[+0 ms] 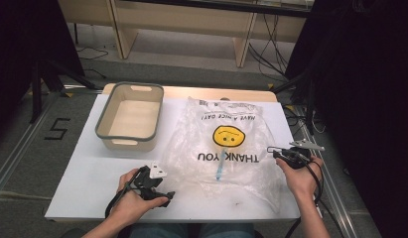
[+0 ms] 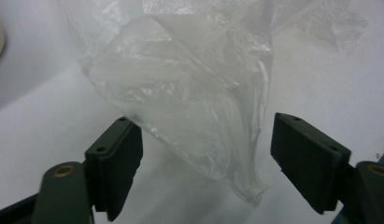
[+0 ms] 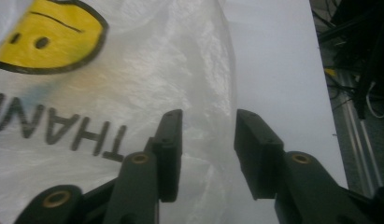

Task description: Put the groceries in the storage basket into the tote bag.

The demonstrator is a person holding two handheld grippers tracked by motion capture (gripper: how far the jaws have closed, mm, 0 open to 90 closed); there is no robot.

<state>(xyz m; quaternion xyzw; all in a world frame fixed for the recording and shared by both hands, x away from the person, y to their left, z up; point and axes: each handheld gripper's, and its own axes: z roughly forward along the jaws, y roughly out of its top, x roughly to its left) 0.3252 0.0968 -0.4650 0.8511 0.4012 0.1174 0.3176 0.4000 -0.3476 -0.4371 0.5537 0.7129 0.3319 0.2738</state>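
a clear crinkled plastic bag with a yellow smiley face (image 1: 226,144) is lying flat on the white counter (image 1: 87,178), beside a beige tub (image 1: 129,116). the left tool (image 2: 206,154) and right tool (image 3: 208,149) are sitting at the bag's near corners, both spread, pinching nothing.

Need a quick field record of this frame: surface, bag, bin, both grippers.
surface: white table
bag: clear plastic bag, smiley and THANK YOU print, lying flat, something thin and blue inside
bin: beige bin, grey rim, beside the bag, looks empty
left gripper: jaws apart, loose bag edge between them, not pinched
right gripper: jaws apart over the bag's side edge, pads not pressing
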